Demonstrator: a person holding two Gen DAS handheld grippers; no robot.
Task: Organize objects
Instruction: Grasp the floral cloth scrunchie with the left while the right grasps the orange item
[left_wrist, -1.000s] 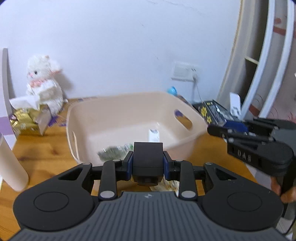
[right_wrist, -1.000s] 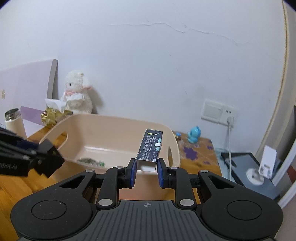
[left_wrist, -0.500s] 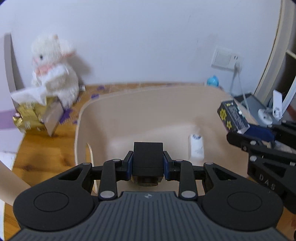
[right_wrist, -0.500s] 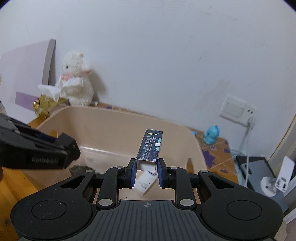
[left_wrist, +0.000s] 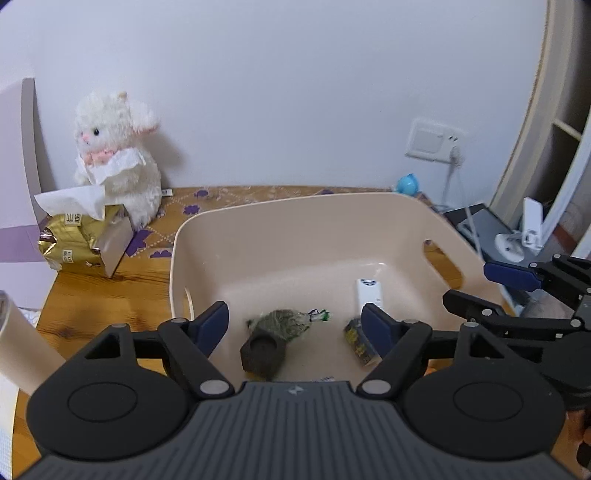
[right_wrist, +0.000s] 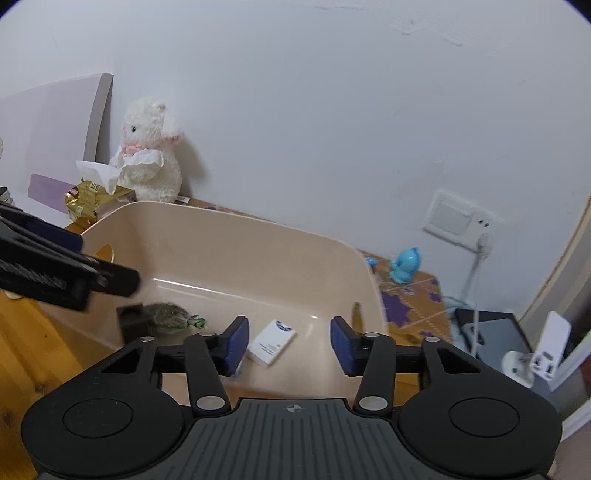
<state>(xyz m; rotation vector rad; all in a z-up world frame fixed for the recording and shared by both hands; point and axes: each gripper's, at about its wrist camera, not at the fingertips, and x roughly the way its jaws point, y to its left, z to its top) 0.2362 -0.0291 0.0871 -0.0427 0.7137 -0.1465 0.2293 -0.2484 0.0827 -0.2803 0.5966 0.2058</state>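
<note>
The basin, a beige plastic tub with handle slots in its end walls, sits on the wooden bench with its long axis running left to right in the left wrist view. Four things lie on its floor. A black block with a round recess rests near the front wall, touching a clear bag of green-grey stuff just behind it. To the right lies a small dark box with yellow stars, tilted, its long axis slanting toward the front right. Beyond that a white packet lies flat, its long axis pointing toward the far wall.

The left gripper hangs over the near edge of the basin, its fingers spread wide with nothing between them. The right gripper hangs over the basin's right end, fingers also apart and empty, with the white packet showing between them, below in the basin.

Left of the basin stand a gold tissue pack and a white plush toy against the wall. A small blue figure stands at the right near a wall socket.
</note>
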